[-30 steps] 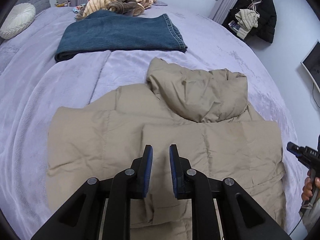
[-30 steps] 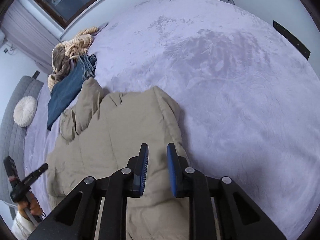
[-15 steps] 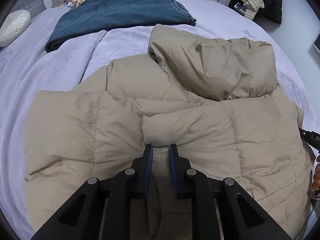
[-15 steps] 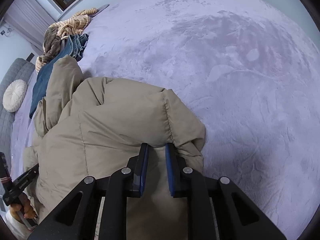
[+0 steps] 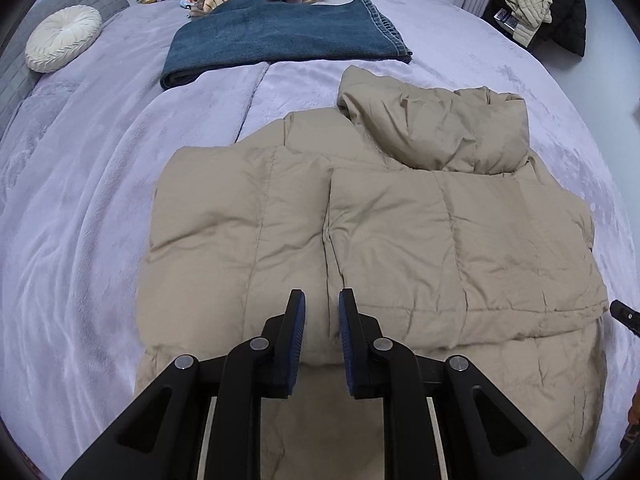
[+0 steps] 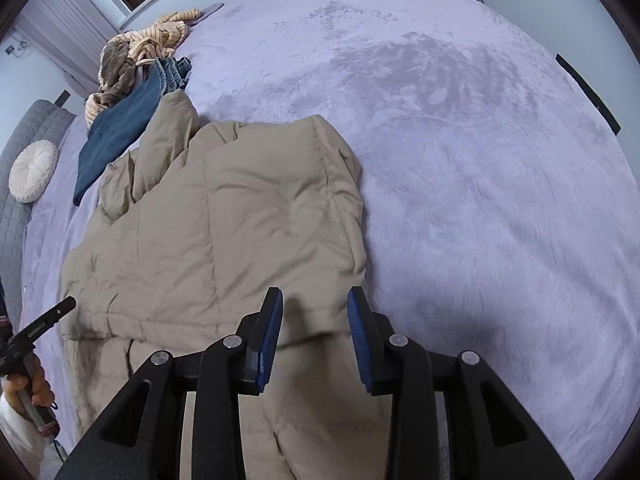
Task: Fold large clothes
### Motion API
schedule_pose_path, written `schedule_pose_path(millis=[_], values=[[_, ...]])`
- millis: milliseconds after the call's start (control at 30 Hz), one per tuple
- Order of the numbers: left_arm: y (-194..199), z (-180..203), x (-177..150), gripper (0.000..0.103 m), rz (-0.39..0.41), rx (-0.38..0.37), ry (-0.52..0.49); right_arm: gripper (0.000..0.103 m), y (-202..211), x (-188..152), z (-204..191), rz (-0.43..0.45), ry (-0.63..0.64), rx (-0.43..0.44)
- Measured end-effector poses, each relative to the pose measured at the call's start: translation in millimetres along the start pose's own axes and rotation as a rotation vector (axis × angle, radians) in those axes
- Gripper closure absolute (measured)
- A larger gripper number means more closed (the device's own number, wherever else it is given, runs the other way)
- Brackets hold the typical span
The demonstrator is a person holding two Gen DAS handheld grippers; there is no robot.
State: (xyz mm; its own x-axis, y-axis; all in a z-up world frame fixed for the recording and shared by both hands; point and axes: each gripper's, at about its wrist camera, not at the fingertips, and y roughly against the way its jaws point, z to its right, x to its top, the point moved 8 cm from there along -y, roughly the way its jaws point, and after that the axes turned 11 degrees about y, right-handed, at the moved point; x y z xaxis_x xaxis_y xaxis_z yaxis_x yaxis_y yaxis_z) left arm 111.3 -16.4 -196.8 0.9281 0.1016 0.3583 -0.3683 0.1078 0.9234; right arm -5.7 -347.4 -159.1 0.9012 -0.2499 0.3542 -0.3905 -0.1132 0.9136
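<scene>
- The left gripper [image 5: 321, 304] has its blue-padded fingers [image 5: 297, 320] a narrow gap apart with nothing between them, hovering over the near middle of the jacket.
- The right gripper [image 6: 314, 304] has its fingers [image 6: 271, 320] spread wider, also gripping nothing, above the jacket's right-hand near edge.
- The beige puffer jacket [image 5: 380, 240] lies flat on the lilac bedspread [image 5: 80, 240], near the person, hood [image 5: 436, 128] pointing away towards the folded jeans [image 5: 280, 40].
- By my judgement, a fold has just been laid: a quilted panel lies doubled over the body, its edge running down the middle, and both tools look released.
- The next move probably calls for taking the near hem, or the hood end, with both grippers and bringing one over the other to halve the length; pinch through all the layers, or the top panel will slide.
- The jacket looks puffy and springy, with shallow wrinkles across the quilting; it may lift open unless pressed flat.
- The hood is crumpled and stands higher than the rest.
</scene>
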Motion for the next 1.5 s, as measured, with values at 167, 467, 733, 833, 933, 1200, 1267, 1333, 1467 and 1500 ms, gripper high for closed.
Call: schedule_pose_path(millis=[167, 467, 733, 833, 933, 1200, 1267, 1333, 1467, 1500], values=[[25.9, -0.9, -27.9, 0.084, -0.03, -0.001, 0.037, 0.059, 22.9, -32.2, 1.8, -0.037, -0.046, 0.03], [60.8, 6.1, -75.0, 0.007, -0.063, -0.002, 0.071, 0.052, 55.5, -64.6, 1.2, -0.066, -0.059, 0.06], [90.4, 6.8, -108.0, 0.001, -0.031, 0.049, 0.095, 0.04, 75.5, -83.6, -1.2, -0.086, -0.042, 0.088], [97.6, 5.1, -117.5, 0.001, -0.036, 0.049, 0.12, 0.024, 79.7, -91.0, -7.0, -0.096, -0.022, 0.113], [103.9, 4.0, -128.7, 0.001, -0.044, 0.051, 0.14, 0.019, 80.9, -99.3, -13.7, -0.109, -0.024, 0.154], [120.0, -6.4, -151.8, 0.001, -0.059, 0.051, 0.156, 0.014, 82.1, -116.3, -31.4, -0.133, -0.059, 0.204], [120.7, -12.6, -156.2, 0.001, -0.062, 0.056, 0.152, 0.014, 82.1, -120.4, -35.4, -0.135, -0.066, 0.205], [121.1, -18.6, -161.2, 0.001, -0.064, 0.053, 0.151, 0.014, 81.3, -126.0, -40.1, -0.137, -0.079, 0.208], [117.8, -36.3, -176.3, 0.001, -0.087, 0.042, 0.143, 0.014, 79.0, -142.4, -47.2, -0.14, -0.111, 0.19], [116.9, -41.9, -181.0, 0.001, -0.093, 0.04, 0.138, 0.014, 79.1, -148.1, -48.4, -0.141, -0.123, 0.188]])
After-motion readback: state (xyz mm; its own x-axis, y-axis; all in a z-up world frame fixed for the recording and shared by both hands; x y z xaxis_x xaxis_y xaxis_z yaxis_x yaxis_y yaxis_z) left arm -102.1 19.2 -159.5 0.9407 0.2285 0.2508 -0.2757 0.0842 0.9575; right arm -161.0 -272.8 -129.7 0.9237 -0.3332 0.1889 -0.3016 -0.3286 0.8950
